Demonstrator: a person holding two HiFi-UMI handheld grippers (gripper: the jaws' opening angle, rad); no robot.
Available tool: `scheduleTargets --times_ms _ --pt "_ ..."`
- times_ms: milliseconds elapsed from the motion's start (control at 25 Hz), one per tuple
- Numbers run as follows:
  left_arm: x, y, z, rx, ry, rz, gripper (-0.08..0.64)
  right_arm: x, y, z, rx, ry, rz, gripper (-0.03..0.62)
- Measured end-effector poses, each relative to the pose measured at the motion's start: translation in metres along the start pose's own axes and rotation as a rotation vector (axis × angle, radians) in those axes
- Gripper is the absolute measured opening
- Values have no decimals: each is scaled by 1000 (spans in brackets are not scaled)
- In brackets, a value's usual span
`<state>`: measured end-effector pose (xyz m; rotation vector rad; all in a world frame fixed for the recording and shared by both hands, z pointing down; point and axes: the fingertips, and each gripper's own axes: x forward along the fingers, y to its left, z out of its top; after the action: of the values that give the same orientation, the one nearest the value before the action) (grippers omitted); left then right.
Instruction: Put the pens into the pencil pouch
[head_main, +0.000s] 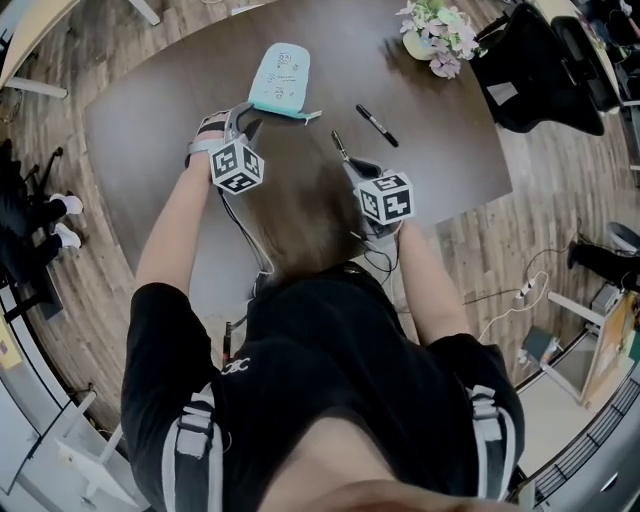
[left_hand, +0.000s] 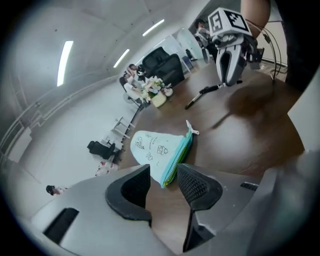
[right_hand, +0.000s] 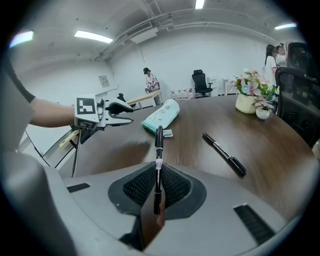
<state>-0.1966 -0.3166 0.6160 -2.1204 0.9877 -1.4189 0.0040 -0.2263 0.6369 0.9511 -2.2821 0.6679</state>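
Observation:
A light-blue pencil pouch (head_main: 280, 78) lies on the dark wooden table (head_main: 150, 130), its zipper edge toward me. My left gripper (head_main: 243, 118) hovers at the pouch's near end. In the left gripper view the left gripper (left_hand: 164, 176) is open, and the tip of the pouch (left_hand: 160, 150) shows between its pads without being pressed. My right gripper (head_main: 358, 166) is shut on a black pen (right_hand: 159, 150) that sticks out forward from the right gripper (right_hand: 159, 184), pointing at the pouch (right_hand: 161, 115). A second black pen (head_main: 377, 125) lies loose on the table to the right (right_hand: 225, 154).
A pot of pink and white flowers (head_main: 437, 35) stands at the table's far right, next to a black office chair (head_main: 530, 70). The table's right edge runs close to the loose pen. People and chairs are far off in the room.

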Motion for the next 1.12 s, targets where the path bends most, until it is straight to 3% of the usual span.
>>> scheduleTargets --times_ms 200,360,440,520,920,1120 --pt "46 -10 -18 92 41 -67 164 12 -2 -1 19 16 -6 43" --pt "64 -7 -23 100 48 -81 148 20 -1 0 1 29 -11 43" --pt "66 -4 -21 81 38 -75 57 22 1 1 -17 35 -12 43" --pt "64 -2 -17 25 25 -76 17 23 5 2 -29 38 -9 43" --pt "31 -9 21 -459 14 -227 14 29 33 14 -13 29 44 43" --pt "6 -25 50 -580 -12 -269 14 35 47 14 75 46 71 43"
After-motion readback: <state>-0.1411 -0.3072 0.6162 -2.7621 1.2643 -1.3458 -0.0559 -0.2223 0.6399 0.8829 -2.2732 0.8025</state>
